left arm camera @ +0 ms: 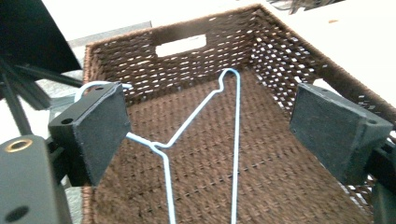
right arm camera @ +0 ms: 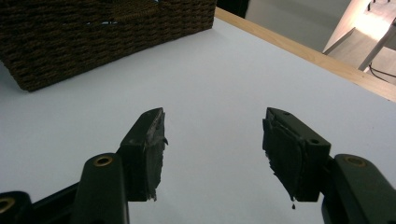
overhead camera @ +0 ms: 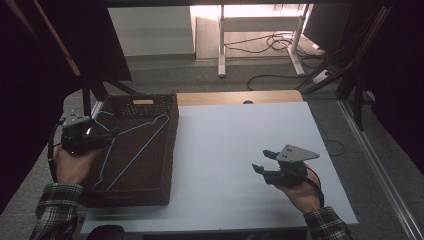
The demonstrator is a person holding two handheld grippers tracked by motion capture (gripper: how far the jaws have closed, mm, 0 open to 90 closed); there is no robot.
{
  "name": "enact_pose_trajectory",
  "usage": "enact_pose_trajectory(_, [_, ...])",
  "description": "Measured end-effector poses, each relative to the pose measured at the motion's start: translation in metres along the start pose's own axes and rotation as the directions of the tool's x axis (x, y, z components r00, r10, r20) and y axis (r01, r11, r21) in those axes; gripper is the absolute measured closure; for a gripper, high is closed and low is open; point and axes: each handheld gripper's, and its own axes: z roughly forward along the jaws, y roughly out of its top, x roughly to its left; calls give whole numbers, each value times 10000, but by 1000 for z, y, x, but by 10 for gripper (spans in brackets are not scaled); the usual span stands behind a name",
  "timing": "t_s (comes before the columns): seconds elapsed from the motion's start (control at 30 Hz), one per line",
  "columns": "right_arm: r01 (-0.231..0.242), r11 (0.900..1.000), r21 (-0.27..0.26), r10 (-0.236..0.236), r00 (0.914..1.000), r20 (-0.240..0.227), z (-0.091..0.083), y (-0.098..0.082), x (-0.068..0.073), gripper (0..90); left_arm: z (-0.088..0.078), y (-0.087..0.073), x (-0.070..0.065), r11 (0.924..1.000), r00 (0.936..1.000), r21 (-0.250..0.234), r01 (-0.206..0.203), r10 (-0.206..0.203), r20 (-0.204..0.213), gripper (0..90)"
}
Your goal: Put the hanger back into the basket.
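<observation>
The basket [overhead camera: 150, 107] is dark brown woven wicker with an open lattice in its walls. The wire hanger [left arm camera: 236, 140] lying in it is pale blue. The bench [overhead camera: 240, 150] is white with a light wood edge. Both grippers' fingers [right arm camera: 147, 149] are black. The sleeves [overhead camera: 55, 210] are plaid.

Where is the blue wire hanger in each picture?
High view: the hanger lies inside the brown basket, at the left of the table.
Left gripper view: middle, on the basket floor, between the open left tongs.
Right gripper view: I cannot make it out.
Shared landmark: the woven basket.
</observation>
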Motion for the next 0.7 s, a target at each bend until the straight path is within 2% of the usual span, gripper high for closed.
enact_pose_trajectory(0.03, [-7, 10000, -7, 7, 10000, 3, 0, 0, 0, 389, 0, 0, 0, 10000, 10000, 0, 0, 0, 0, 108])
enact_pose_trajectory(0.2, [-54, 10000, -36, 54, 10000, 9, 0, 0, 0, 378, -4, -2, -7, 9988, 9963, -230, 431, -413, 749, 80])
enact_pose_trajectory(0.23, [-61, 10000, -31, 61, 10000, 6, 0, 0, 0, 375, -5, -2, -10, 9987, 9951, -243, 440, -417, 896, 79])
enact_pose_trajectory(0.33, [-72, 10000, -40, 72, 10000, 1, 0, 0, -1, 372, -6, -2, -15, 9990, 9947, -238, 387, -363, 963, 68])
enact_pose_trajectory(0.43, [-70, 10000, -47, 70, 10000, 5, -1, 0, -1, 368, -8, -2, -26, 9993, 9926, -261, 282, -249, 1187, 61])
enact_pose_trajectory(0.57, [-80, 9999, -65, 80, 10000, 0, -1, 0, 0, 364, -10, -3, -34, 9991, 9896, -326, 276, -227, 1420, 53])
enact_pose_trajectory(0.7, [-114, 9999, -81, 114, 9999, -17, -1, 0, -1, 361, -10, -7, -47, 9992, 9830, -360, 193, -124, 1830, 47])
